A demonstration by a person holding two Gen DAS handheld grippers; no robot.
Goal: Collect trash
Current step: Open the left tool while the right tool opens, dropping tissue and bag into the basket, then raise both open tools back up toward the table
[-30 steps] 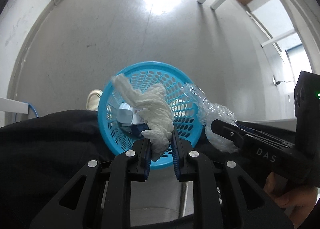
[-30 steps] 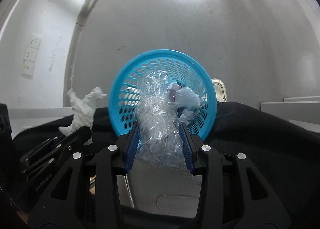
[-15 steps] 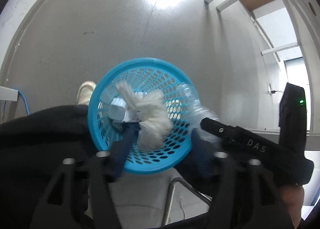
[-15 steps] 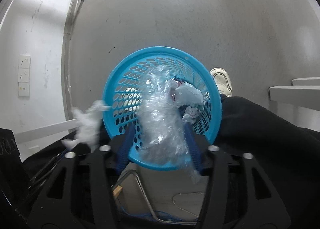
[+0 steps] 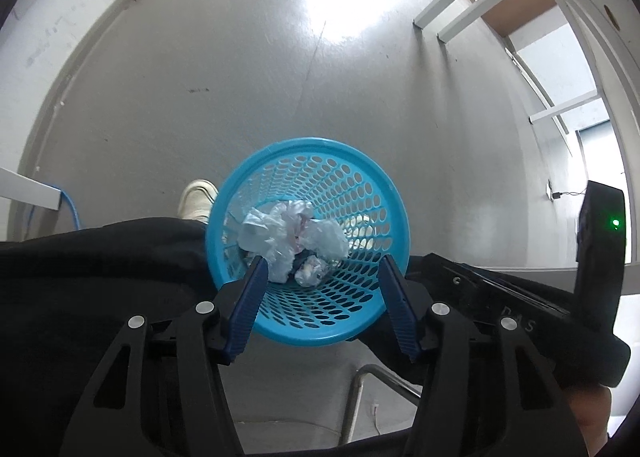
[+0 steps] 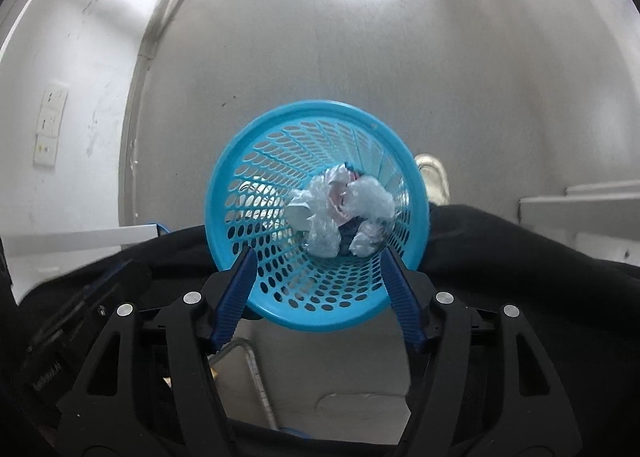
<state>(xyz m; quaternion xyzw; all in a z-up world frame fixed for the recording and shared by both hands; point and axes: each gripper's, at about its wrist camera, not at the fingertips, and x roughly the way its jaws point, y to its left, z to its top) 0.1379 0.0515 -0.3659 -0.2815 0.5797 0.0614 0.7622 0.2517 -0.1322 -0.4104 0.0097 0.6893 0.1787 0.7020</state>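
Both grippers, left point(image 5: 322, 273) and right point(image 6: 318, 263), now hang spread and empty over the blue basket point(image 5: 394, 217), having dropped tissue and plastic wrap onto the crumpled trash point(image 5: 292, 231) inside, so this load looks collected.

Basket sitting on the floor, trash lying inside it

The basket point(image 5: 308, 241) is standing between the person's legs, a shoe point(image 5: 197, 201) lying at its left; crumpled trash point(image 5: 292, 235) is resting in its bottom, while both grippers, left gripper point(image 5: 324, 305) and right gripper point(image 6: 318, 295), are hovering over its near rim.
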